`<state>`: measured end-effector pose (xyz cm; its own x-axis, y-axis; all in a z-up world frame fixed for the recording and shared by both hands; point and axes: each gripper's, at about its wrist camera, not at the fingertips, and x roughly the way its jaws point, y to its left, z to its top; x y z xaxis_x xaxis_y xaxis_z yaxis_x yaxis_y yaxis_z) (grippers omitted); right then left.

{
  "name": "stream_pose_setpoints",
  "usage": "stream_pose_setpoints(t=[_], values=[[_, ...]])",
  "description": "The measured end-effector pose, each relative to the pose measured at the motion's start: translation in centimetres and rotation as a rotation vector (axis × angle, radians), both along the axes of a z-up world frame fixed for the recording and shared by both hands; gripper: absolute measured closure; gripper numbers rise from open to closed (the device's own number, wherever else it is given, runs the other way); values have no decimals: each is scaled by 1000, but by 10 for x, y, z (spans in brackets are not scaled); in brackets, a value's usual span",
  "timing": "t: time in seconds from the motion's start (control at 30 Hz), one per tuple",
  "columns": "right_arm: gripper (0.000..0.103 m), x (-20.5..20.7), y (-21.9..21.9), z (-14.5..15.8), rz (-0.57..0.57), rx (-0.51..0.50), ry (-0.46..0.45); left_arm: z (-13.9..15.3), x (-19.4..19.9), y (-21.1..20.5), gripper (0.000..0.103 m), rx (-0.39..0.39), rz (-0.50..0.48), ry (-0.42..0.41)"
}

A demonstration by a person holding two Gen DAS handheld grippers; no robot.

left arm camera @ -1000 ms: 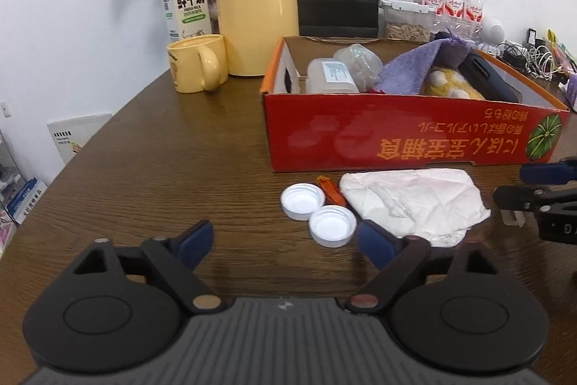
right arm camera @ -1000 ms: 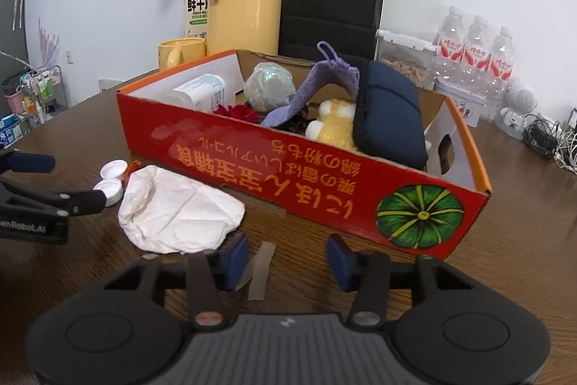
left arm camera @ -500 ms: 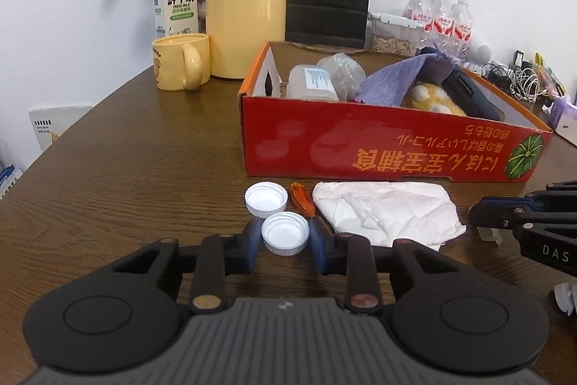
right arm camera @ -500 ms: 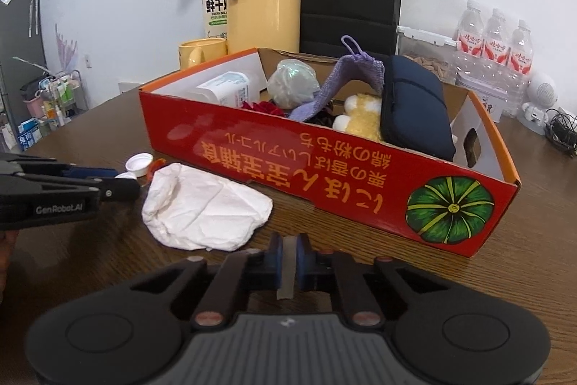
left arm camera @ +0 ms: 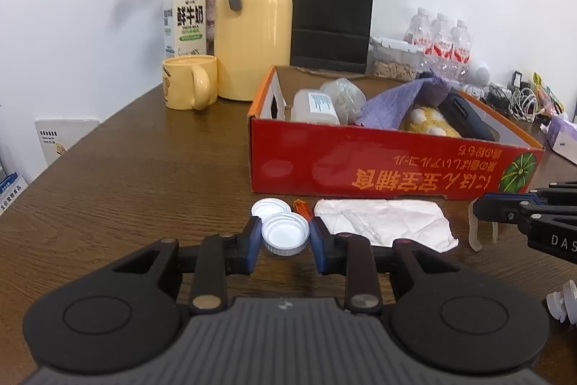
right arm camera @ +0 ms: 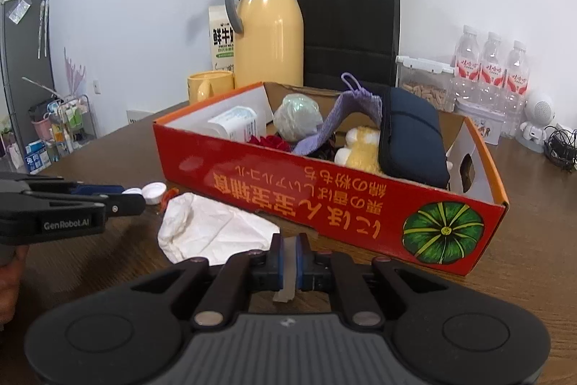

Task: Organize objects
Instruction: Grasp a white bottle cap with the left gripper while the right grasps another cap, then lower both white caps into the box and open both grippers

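My left gripper (left arm camera: 285, 235) is shut on a white bottle cap (left arm camera: 285, 233) and holds it just above the brown table. A second white cap (left arm camera: 268, 208) lies behind it, beside a small orange piece (left arm camera: 302, 209) and a crumpled white tissue (left arm camera: 386, 222). My right gripper (right arm camera: 288, 258) is shut on a pale strip of tape (right arm camera: 287, 271), lifted off the table; the strip also shows in the left wrist view (left arm camera: 474, 226). The red cardboard box (right arm camera: 324, 201) stands behind, holding a bottle, purple cloth, yellow plush and navy pouch.
A yellow thermos (left arm camera: 252, 35), yellow mug (left arm camera: 189, 82), milk carton (left arm camera: 184, 20) and black paper bag (left arm camera: 330, 6) stand at the back. Water bottles (right arm camera: 492, 71) and cables are at the back right. A white object (left arm camera: 562, 302) lies at the right edge.
Both grippers closed, the left on the near white cap and the right on the tape strip. Both then lifted slightly, with their items raised off the table.
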<state>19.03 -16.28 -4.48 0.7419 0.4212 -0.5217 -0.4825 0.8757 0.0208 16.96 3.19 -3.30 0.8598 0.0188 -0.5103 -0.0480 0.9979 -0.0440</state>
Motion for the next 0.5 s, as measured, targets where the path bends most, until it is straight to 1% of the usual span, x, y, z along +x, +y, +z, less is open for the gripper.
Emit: stream_pose_setpoints(t=[0.17,0.33,0.5], values=[[97,-4,-1,8,1,16,-37,10,-6,-3,74,-1,-4,-38],[97,-8,-1,26,16,40,-93,30,-5,-10,74,-10,-25,-82],[97,-5,4,45,18,53,-139,53,3,-21,74,2,-44,-141]])
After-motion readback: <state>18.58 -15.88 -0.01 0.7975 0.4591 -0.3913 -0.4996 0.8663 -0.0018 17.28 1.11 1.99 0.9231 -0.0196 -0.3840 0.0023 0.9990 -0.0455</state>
